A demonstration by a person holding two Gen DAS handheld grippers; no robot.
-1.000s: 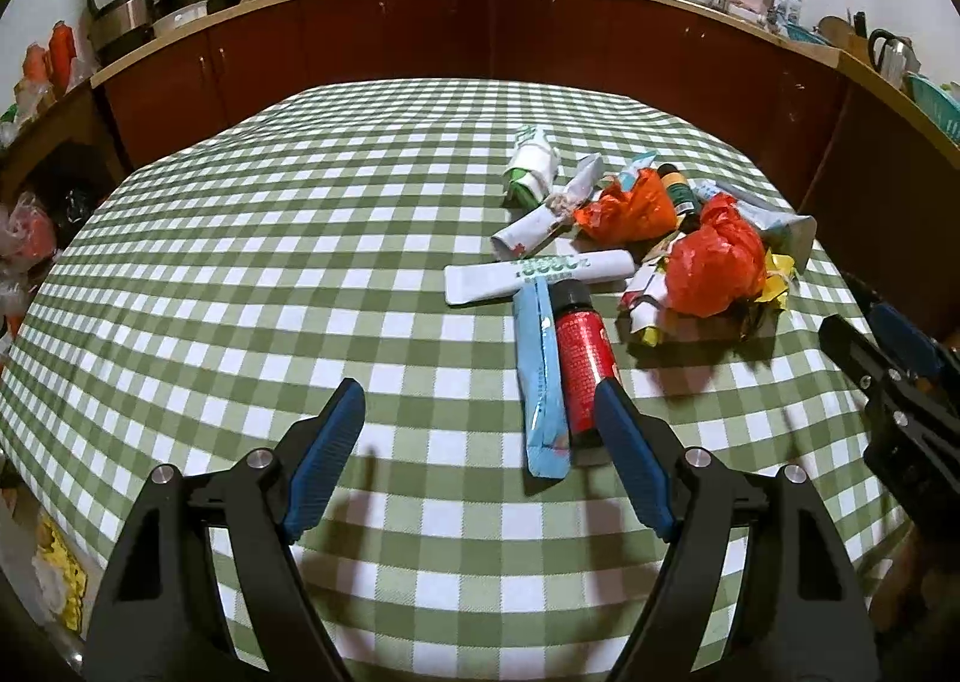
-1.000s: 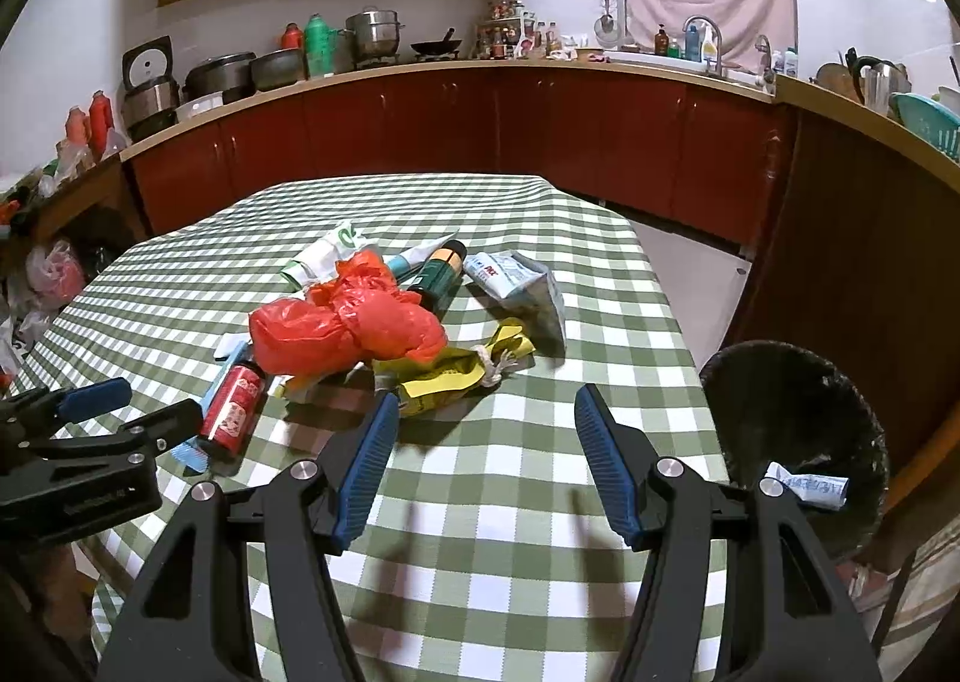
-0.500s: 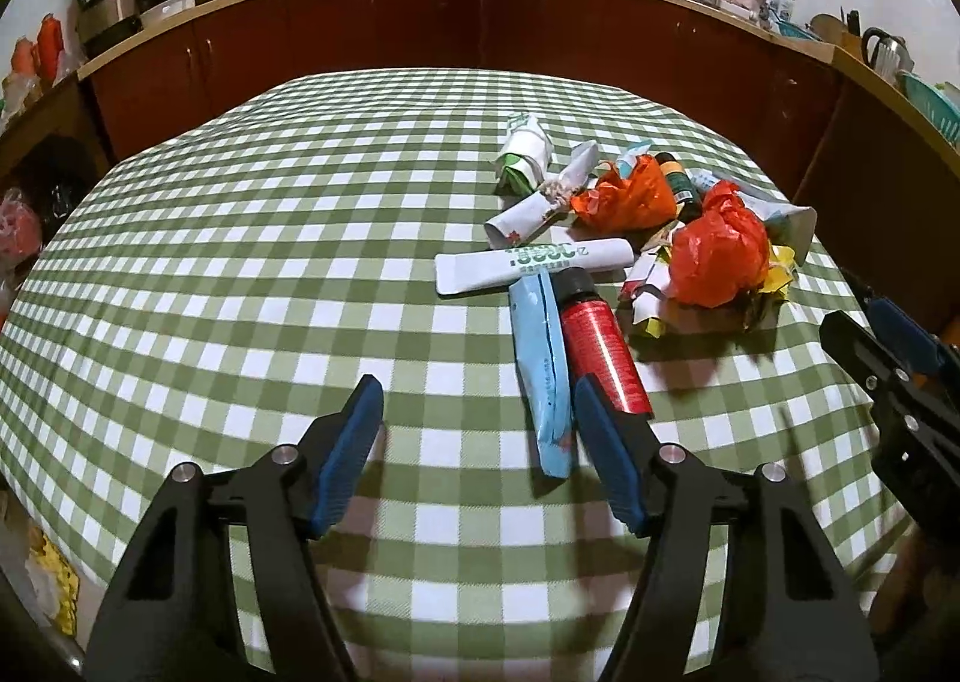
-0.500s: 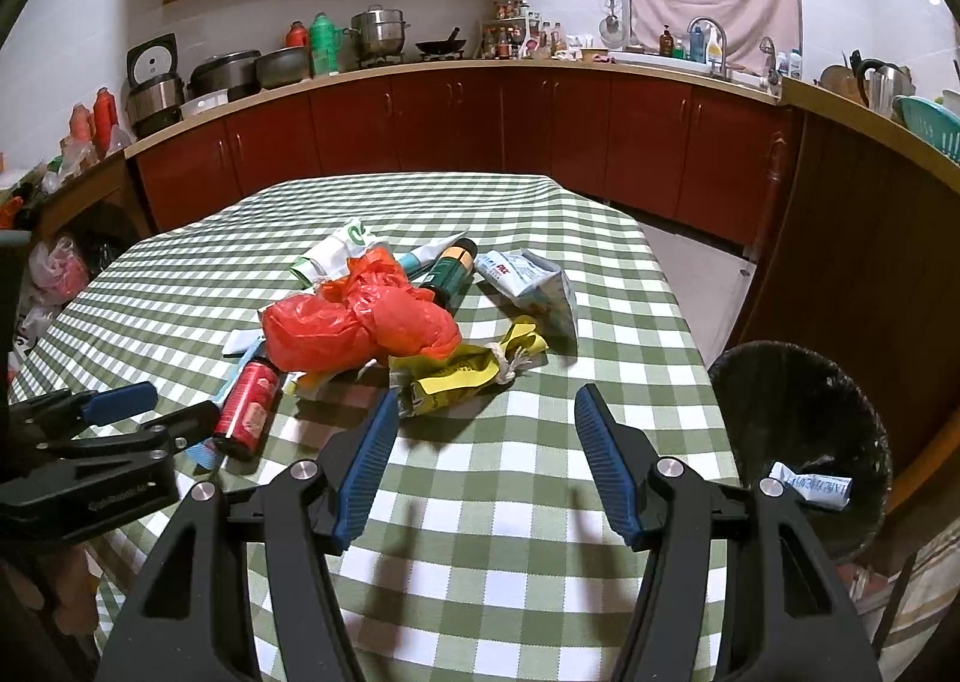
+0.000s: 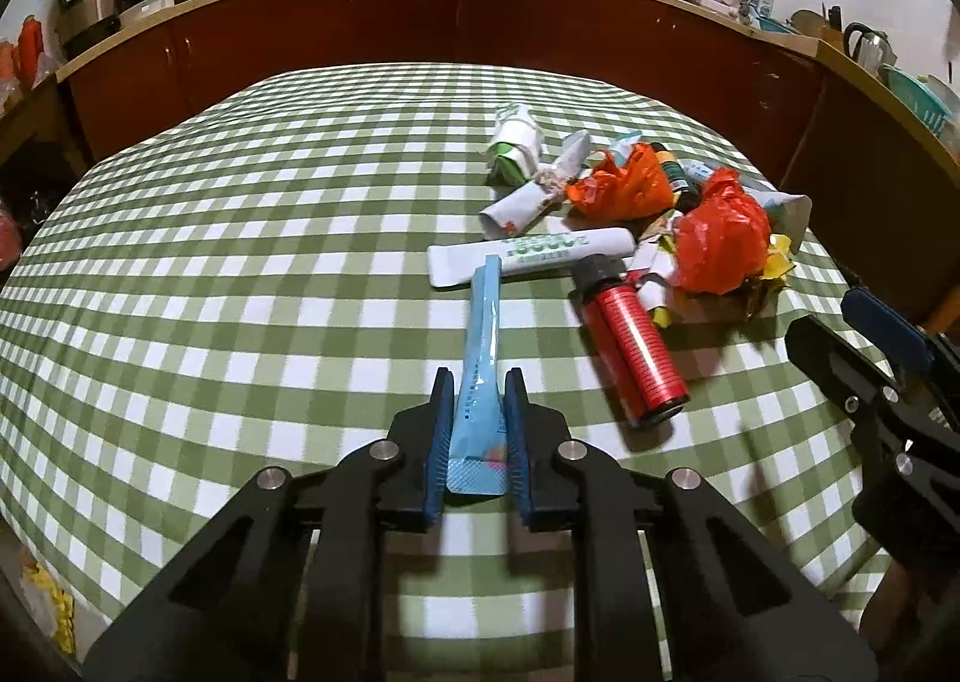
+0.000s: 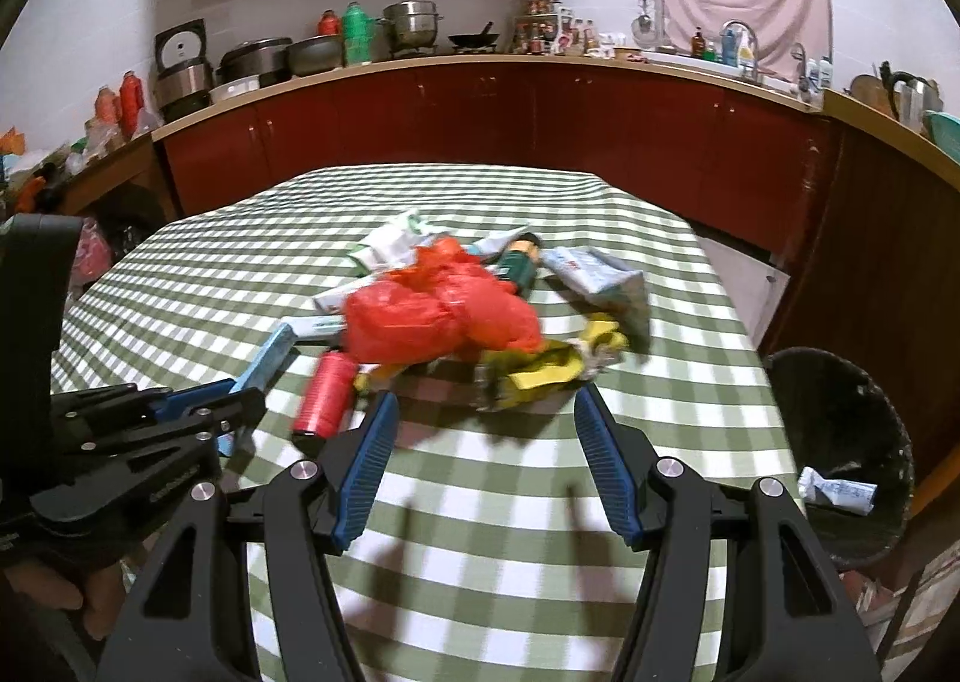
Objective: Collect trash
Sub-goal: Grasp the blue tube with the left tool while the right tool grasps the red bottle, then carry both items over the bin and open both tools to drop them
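Observation:
My left gripper (image 5: 477,403) is shut on the near end of a long light-blue wrapper (image 5: 483,334) that lies on the green checked table (image 5: 240,274). A red can (image 5: 633,346) lies just right of it. Behind are a white tube (image 5: 534,253), red plastic bags (image 5: 720,241) and other wrappers in a pile. My right gripper (image 6: 486,457) is open and empty, low over the table before the pile (image 6: 444,310). The left gripper (image 6: 198,409) shows at its left. A black trash bin (image 6: 840,442) stands by the table's right edge.
Dark red kitchen cabinets (image 6: 480,111) with pots and bottles on the counter run behind the table. A crumpled wrapper (image 6: 837,493) lies inside the bin. The yellow wrapper (image 6: 540,373) lies at the near side of the pile.
My left gripper moved forward and closed on the blue wrapper's near end. My right gripper stayed open and moved closer to the pile.

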